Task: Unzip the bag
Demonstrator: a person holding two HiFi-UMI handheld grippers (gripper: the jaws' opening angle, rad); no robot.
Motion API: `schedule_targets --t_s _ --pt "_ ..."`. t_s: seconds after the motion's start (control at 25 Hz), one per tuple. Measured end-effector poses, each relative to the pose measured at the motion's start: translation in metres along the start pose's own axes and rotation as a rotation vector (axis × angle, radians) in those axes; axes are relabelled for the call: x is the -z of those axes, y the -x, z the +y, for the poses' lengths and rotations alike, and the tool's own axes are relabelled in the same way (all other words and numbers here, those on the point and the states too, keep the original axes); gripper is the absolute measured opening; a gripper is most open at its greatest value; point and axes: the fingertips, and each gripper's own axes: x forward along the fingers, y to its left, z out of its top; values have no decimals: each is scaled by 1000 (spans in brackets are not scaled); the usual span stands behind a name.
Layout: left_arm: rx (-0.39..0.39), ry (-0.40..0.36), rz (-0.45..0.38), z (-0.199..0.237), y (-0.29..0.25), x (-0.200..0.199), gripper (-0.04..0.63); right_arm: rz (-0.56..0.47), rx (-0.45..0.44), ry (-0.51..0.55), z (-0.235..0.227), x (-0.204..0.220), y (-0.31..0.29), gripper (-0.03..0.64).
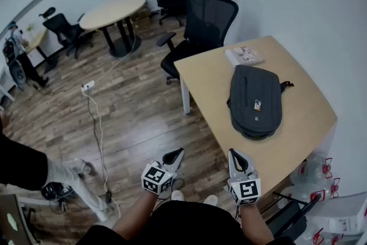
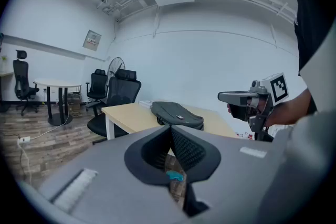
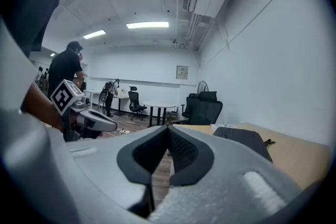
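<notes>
Bag (image 1: 256, 101) is laid flat on the tabletop (image 1: 211, 78), at about 1 o'clock from the person and well apart from both tools. A booklet (image 1: 243, 55) sits just beyond the bag at its 12 o'clock, and a chair (image 1: 203, 20) is parked at 11 o'clock. The left hand-held gripper (image 1: 176, 155) and right hand-held gripper (image 1: 235, 159) are held low off the tabletop's near edge, each with jaws pressed together and nothing between them. Task is judged not started, with the bag untouched. No zip pull can be made out at this range, only a small light tag (image 1: 257, 104) on top. Risks from here: the wrong bit (tag or strap) may be pinched if the pull is not located first. The bag is not pinned, so it is likely to be dragged toward 6 o'clock or bunched up if the pull is tugged with one tool alone. The booklet may be shoved if the bag is pushed back. A grab will be missed if the jaws are not opened before reaching.
</notes>
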Motion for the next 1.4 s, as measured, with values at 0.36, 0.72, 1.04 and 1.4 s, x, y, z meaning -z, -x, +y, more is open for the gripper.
schedule_targets --t_s 0.36,0.72,1.04,1.4 --pt "36 -29 -19 19 4 -8 20 -9 50 3 14 -3 -12 2" --pt "100 -49 8 26 5 4 20 -7 123 -41 29 8 -5 3" --pt "145 -57 37 24 -38 2 20 21 152 -57 -5 20 -22 3" --pt "174 -90 74 40 -121 -20 20 52 149 -78 -67 31 -64 3"
